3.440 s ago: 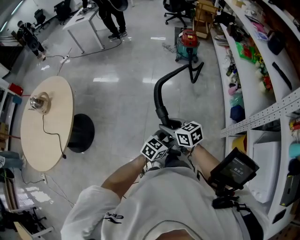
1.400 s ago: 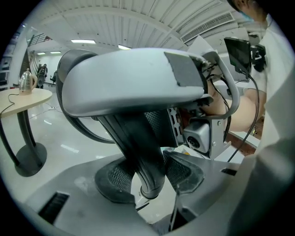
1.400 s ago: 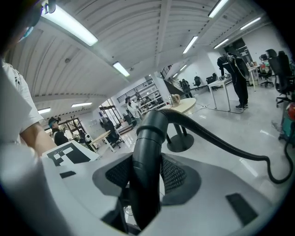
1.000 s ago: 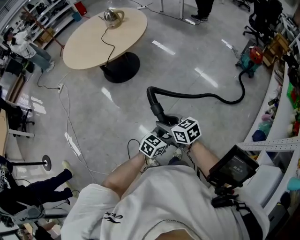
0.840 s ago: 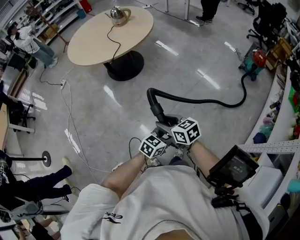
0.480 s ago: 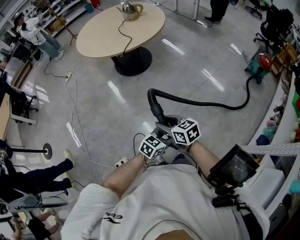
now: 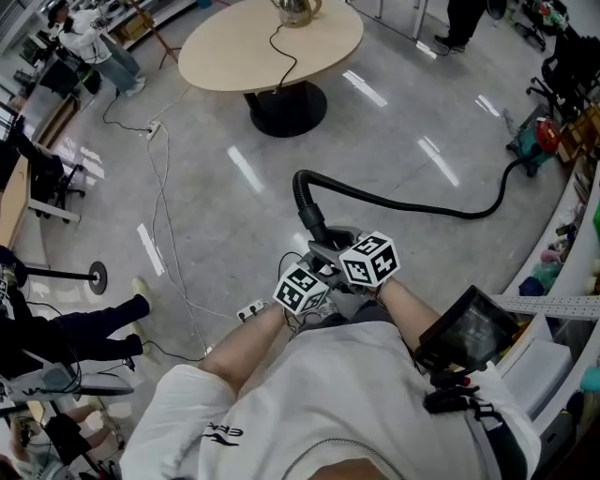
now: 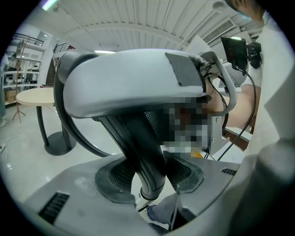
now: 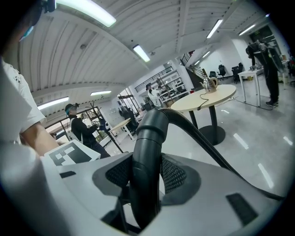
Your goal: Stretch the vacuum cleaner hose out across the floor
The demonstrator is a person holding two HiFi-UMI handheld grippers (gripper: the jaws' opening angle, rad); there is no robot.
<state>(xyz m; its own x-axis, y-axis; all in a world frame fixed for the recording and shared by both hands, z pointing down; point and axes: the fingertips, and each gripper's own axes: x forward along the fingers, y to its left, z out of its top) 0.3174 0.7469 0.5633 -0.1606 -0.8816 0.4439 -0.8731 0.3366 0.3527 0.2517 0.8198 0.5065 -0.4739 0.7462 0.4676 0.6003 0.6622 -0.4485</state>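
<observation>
Hose end behind right claw

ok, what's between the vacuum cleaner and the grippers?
Just the black hose, running over bare floor from the vacuum cleaner to the left gripper and right gripper, both shut on its rigid end. Head view shows it.

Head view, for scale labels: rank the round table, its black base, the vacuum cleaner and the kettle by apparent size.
Round table
Black base
Vacuum cleaner and kettle: these look alike, and the kettle is cropped at the frame's edge, so unranked.
</observation>
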